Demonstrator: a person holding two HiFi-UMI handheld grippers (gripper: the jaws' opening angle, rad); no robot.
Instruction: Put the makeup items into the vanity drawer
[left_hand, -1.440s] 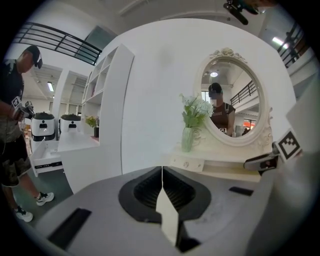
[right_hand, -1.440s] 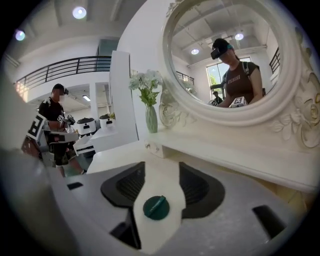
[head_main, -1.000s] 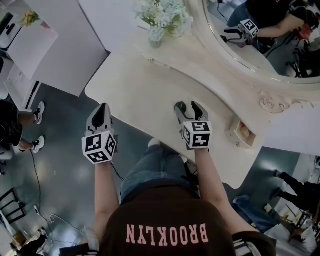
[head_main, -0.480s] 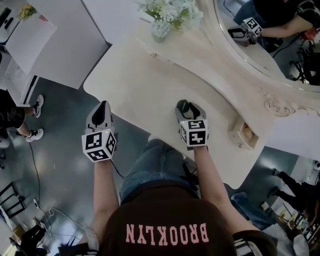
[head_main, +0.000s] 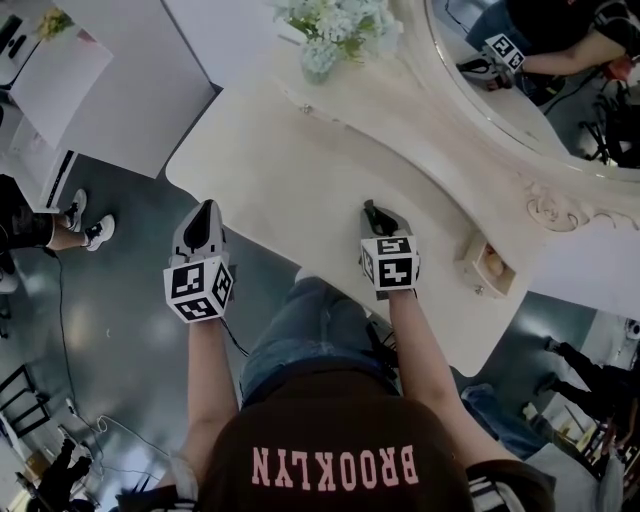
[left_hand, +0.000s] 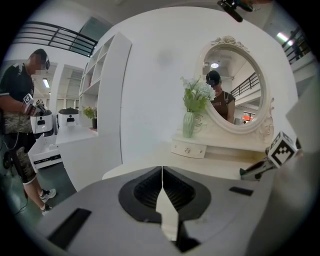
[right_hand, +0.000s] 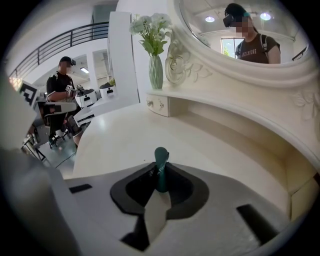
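**Right gripper pinching a makeup stick at the front edge of the vanity table**

The right gripper (head_main: 372, 210) tilts down over the front edge of the vanity table (head_main: 300, 150). Its jaws have just been closing and now pinch a slim dark green makeup stick (right_hand: 160, 167), which points up between them. The left gripper (head_main: 205, 222) hovers just off the table's left front edge, jaws pressed together with nothing between them. At the table's right end, the small drawer (head_main: 466, 262) is open and holds a pale peach item (head_main: 492, 262).

Vase (head_main: 318, 62) on the vanity (head_main: 300, 170), left of the mirror (head_main: 560, 80).
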